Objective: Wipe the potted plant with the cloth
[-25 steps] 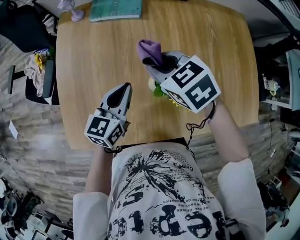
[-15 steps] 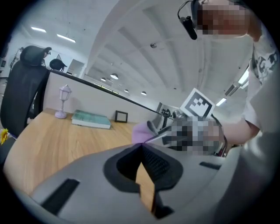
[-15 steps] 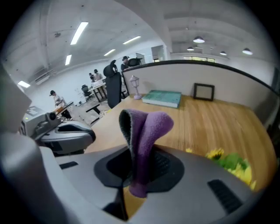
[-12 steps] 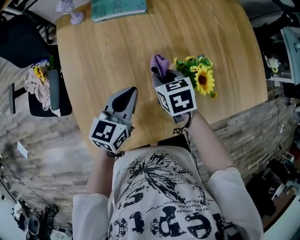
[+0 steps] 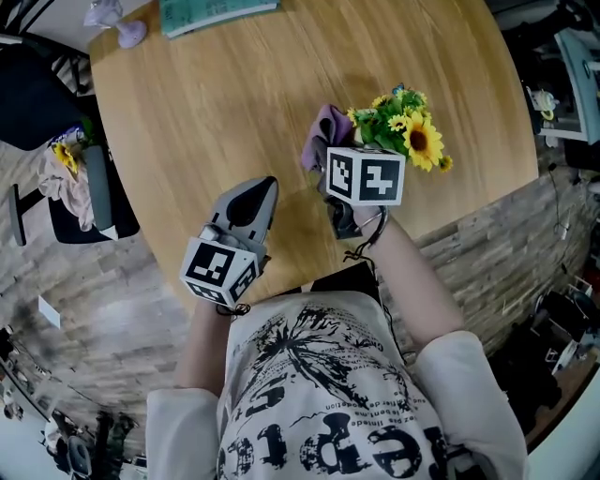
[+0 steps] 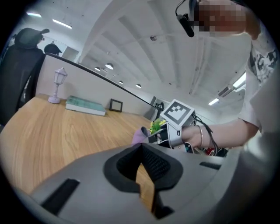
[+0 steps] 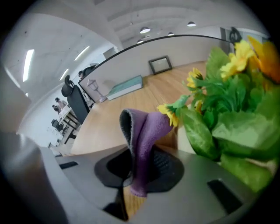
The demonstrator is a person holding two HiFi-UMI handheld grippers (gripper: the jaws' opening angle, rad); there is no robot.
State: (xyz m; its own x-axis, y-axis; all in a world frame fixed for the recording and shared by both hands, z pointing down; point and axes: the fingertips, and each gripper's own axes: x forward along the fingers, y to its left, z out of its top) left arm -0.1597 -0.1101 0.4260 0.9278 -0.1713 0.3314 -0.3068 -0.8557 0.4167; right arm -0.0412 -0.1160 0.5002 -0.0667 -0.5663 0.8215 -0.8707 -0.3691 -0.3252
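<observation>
A potted plant (image 5: 405, 127) with yellow sunflowers and green leaves stands on the wooden table (image 5: 216, 112), toward its right side. My right gripper (image 5: 330, 161) is shut on a purple cloth (image 5: 323, 129) just left of the plant. In the right gripper view the cloth (image 7: 144, 131) stands up from the shut jaws (image 7: 138, 168) and touches a small yellow flower, with the leaves (image 7: 227, 118) close on the right. My left gripper (image 5: 265, 186) hovers over the table's near part, shut and empty (image 6: 141, 151). From the left gripper view, the cloth (image 6: 140, 135) and the plant (image 6: 156, 125) are ahead.
A teal book (image 5: 216, 14) and a small lilac lamp (image 5: 117, 23) lie at the table's far edge, with a picture frame (image 6: 116, 105) beyond the book. A black chair (image 5: 37, 84) stands off the table's left. The table's near edge runs just below both grippers.
The right gripper has come down and rolled, bringing the cloth against the plant's left side; the plant, first hidden beneath it, now shows. The left gripper has shifted a little.
</observation>
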